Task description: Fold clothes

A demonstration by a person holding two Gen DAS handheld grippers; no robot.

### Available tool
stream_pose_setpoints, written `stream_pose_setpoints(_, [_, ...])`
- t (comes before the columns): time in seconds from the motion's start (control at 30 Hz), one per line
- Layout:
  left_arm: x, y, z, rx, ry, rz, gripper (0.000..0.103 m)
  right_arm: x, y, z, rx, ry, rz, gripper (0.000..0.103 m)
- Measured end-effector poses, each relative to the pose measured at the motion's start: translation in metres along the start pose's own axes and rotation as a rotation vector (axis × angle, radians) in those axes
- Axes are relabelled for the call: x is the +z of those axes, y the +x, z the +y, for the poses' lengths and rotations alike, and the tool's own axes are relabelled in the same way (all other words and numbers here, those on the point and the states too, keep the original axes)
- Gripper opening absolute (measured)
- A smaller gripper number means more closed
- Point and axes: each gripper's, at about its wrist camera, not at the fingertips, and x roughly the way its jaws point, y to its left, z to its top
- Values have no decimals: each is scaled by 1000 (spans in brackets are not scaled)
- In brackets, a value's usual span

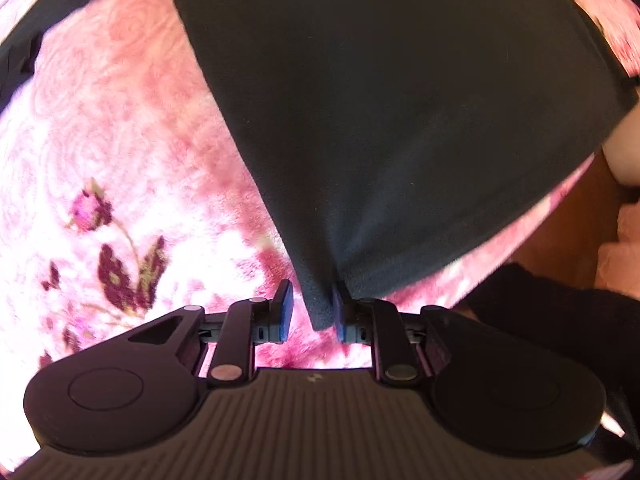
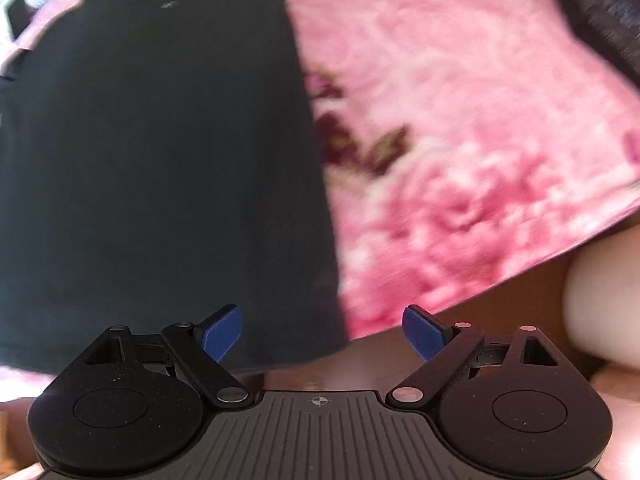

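A dark, nearly black garment (image 1: 400, 100) lies spread on a pink floral blanket (image 1: 120, 140). Its near corner (image 1: 320, 308) comes to a point between the fingers of my left gripper (image 1: 312, 312). The corner rests against the right pad, and a strip of blanket shows between it and the left pad; the jaws stand narrowly apart. In the right wrist view the same garment (image 2: 160, 160) fills the left half, and its right edge runs down the middle of the frame. My right gripper (image 2: 322, 332) is wide open just above the garment's near hem, holding nothing.
The blanket (image 2: 460, 140) covers the surface to the right of the garment. Its front edge drops off to a brown floor (image 1: 560, 232). Another dark item (image 2: 600, 20) lies at the far right corner. A pale rounded object (image 2: 604, 300) sits beside the edge.
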Motion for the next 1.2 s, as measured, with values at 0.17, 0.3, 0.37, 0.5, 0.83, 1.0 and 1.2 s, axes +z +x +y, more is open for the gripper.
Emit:
stream_pose_setpoints(0.17, [9,-33,30,114,-47,-56,19,30,-30,20,70,-45,-74,91])
stream_pose_setpoints(0.3, [21,-62,58,266,-37,-117,27,63,-39,57,147,-134,-108,91])
stream_pose_setpoints(0.37, [28,-73,79,326,-28,-152,28,80,-43,85,186,-181,-132,91])
stream_pose_setpoints(0.5, [48,-78,140,420,-11,-198,29,111,-54,148,254,-275,-200,91])
stream_pose_setpoints(0.83, [94,19,341,683,484,-230,30,131,-18,348,222,-350,-254,91])
stream_pose_setpoints(1.0, [114,82,414,740,724,-226,30,129,20,423,217,-346,-154,91])
stream_pose_setpoints(1.2, [132,117,455,728,834,-257,4,119,31,462,177,-366,-104,91])
